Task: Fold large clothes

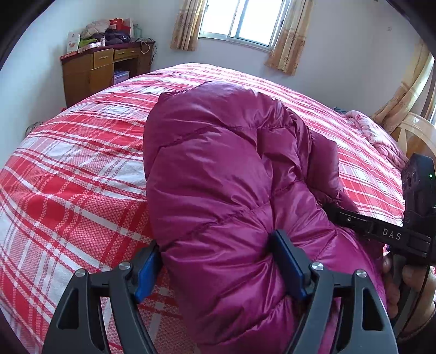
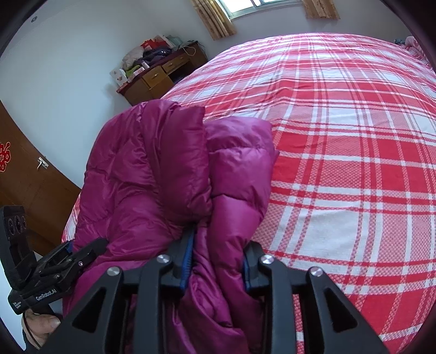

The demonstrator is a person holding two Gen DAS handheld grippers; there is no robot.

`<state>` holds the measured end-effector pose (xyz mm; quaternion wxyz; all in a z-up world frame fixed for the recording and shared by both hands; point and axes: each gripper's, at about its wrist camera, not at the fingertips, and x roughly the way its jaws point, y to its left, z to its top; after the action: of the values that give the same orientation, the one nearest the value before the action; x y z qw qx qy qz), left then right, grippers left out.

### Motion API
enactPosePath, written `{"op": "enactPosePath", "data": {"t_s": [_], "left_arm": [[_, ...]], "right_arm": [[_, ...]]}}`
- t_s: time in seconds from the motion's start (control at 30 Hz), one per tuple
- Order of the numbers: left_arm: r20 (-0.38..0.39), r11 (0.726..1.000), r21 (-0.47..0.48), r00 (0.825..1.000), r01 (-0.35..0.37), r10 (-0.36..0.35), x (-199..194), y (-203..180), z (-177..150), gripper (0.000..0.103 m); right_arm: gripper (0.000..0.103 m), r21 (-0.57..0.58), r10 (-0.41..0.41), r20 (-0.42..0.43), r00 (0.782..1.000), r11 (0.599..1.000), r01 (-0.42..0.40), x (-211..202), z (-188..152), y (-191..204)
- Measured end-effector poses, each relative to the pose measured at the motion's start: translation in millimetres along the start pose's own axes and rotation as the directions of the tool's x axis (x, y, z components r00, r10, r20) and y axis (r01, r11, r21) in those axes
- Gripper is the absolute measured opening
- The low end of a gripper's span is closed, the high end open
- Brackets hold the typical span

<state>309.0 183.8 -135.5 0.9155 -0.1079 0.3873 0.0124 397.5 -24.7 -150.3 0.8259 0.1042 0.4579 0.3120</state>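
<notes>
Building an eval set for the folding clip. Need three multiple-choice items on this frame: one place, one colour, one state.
1. Where does the wooden desk stand?
A. at the wall, left of the window
B. in front of the door
C. right of the window

2. What colour is the puffer jacket?
A. navy
B. magenta
C. grey

3. What is between the fingers of the right gripper?
A. nothing
B. the plaid sheet
C. a fold of the puffer jacket

Answers: A, the left wrist view shows it at the wall left of the curtains. B, its fabric is shiny magenta in both views. C, magenta fabric fills the gap between the blue pads.
</notes>
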Motion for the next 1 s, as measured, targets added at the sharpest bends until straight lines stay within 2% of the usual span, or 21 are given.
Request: {"op": "enactPosePath", "data": {"t_s": [0.13,0.17,0.23,0.3,0.5,0.67,0.77,1.0], "left_arm": [[-0.004,1.000,0.004,1.000,-0.010,0.010,-11,1,1,0.077],[0.006,1.000,0.007,1.000,-0.013,0.013,-17,0,1,0.077],[0.032,1.000,0.017,0.999,-0.025,0.025,-30,0,0,0.077],[0.065,0.999,0.024,0.997,-0.037,0.035,-43,-2,-1,0.077],[0.194,0.997,0.062,0.981,-0.038,0.025,-100,-12,3,0.077],[0.275,0.996,0.086,0.962,-0.024,-0.001,-137,-22,9,0.078],[0.303,0.995,0.103,0.953,-0.013,-0.019,-149,-31,9,0.078],[0.319,0.992,0.129,0.946,0.011,-0.052,-163,-39,11,0.080]], "right_arm": [[0.056,0.007,-0.034,0.024,0.999,0.999,0.034,-11,0,-1],[0.059,0.003,-0.045,0.043,0.998,0.999,0.045,-19,0,0],[0.074,-0.018,-0.076,0.100,0.992,0.997,0.078,-39,-2,7],[0.080,-0.042,-0.096,0.157,0.983,0.994,0.103,-61,-6,16],[0.085,-0.070,-0.165,0.268,0.949,0.979,0.190,-110,-23,44],[0.087,-0.084,-0.177,0.316,0.932,0.973,0.213,-137,-34,61],[0.090,-0.077,-0.171,0.343,0.923,0.975,0.210,-152,-38,68],[0.093,-0.091,-0.163,0.388,0.907,0.973,0.213,-172,-43,84]]}}
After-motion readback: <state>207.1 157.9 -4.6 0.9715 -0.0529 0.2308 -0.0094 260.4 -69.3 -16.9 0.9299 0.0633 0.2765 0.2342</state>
